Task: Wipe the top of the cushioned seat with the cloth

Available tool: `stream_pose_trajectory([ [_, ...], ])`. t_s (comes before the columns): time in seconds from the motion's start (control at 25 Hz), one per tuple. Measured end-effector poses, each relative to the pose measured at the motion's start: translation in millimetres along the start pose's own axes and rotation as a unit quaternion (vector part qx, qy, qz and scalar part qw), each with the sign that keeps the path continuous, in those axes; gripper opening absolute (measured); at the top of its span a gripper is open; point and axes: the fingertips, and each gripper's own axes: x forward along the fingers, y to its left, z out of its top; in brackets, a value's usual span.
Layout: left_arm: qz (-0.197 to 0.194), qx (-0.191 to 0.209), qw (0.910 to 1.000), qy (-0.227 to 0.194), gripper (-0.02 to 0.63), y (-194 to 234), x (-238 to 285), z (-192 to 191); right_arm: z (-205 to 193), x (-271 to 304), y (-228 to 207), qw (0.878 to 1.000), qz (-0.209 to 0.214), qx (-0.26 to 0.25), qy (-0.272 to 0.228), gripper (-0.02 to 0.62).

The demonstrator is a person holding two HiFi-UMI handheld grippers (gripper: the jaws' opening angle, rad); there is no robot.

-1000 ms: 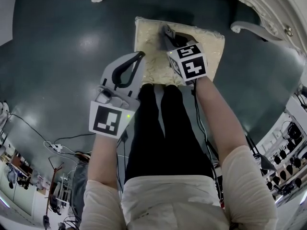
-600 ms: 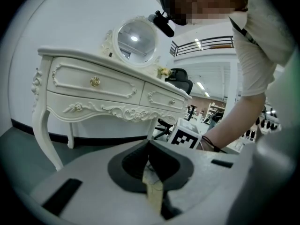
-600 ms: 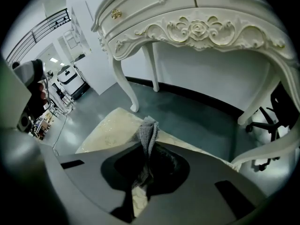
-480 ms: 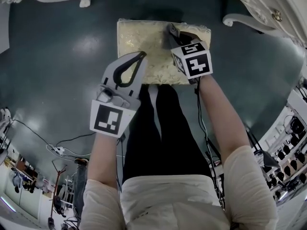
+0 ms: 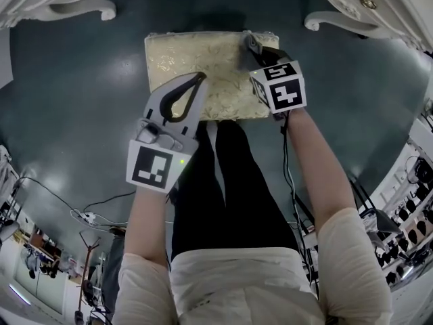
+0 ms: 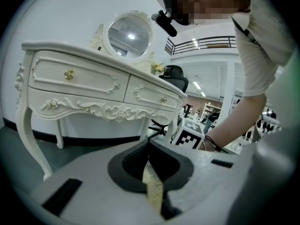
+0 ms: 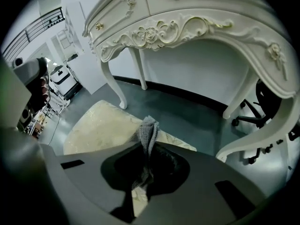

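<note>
The cream cushioned seat (image 5: 196, 63) lies on the dark floor in front of the person's legs. My right gripper (image 5: 252, 46) is over the seat's far right corner, shut on a grey cloth (image 5: 249, 44). In the right gripper view the cloth (image 7: 148, 130) sticks out bunched from the jaws above the seat (image 7: 101, 125). My left gripper (image 5: 198, 78) hovers over the seat's near edge, shut with nothing in it. In the left gripper view its jaws (image 6: 149, 143) meet at the tip, and a sliver of the seat (image 6: 153, 186) shows below them.
A white carved dressing table (image 6: 93, 86) stands just beyond the seat, its curved legs (image 5: 91, 7) (image 5: 331, 20) on either side. Cables (image 5: 88, 212) lie on the floor at the near left. A black office chair (image 7: 262, 104) is behind the table.
My right gripper has carried the cloth rightwards across the seat, from its left-middle to its far right corner. The left gripper now sits further in from the seat's left edge.
</note>
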Motion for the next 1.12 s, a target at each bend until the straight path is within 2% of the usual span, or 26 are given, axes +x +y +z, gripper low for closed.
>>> stream_pose_trajectory([
  [0.36,-0.015,0.003,0.9999,0.003,0.003,-32,17,-2,-25,-19,-42,0.999,-0.029,0.006,0.013,0.028],
  [0.6,-0.013,-0.002,0.9999,-0.002,0.003,-32,7,3,-30,-32,-48,0.998,-0.054,0.003,0.036,0.028],
  [0.84,-0.011,0.004,0.9999,-0.008,0.003,-22,-21,12,-6,-49,-7,0.999,-0.039,-0.007,0.016,0.028],
  [1.12,-0.007,0.004,1.0,-0.003,0.003,6,-58,5,20,-32,69,1.0,0.009,-0.012,0.0,0.028],
])
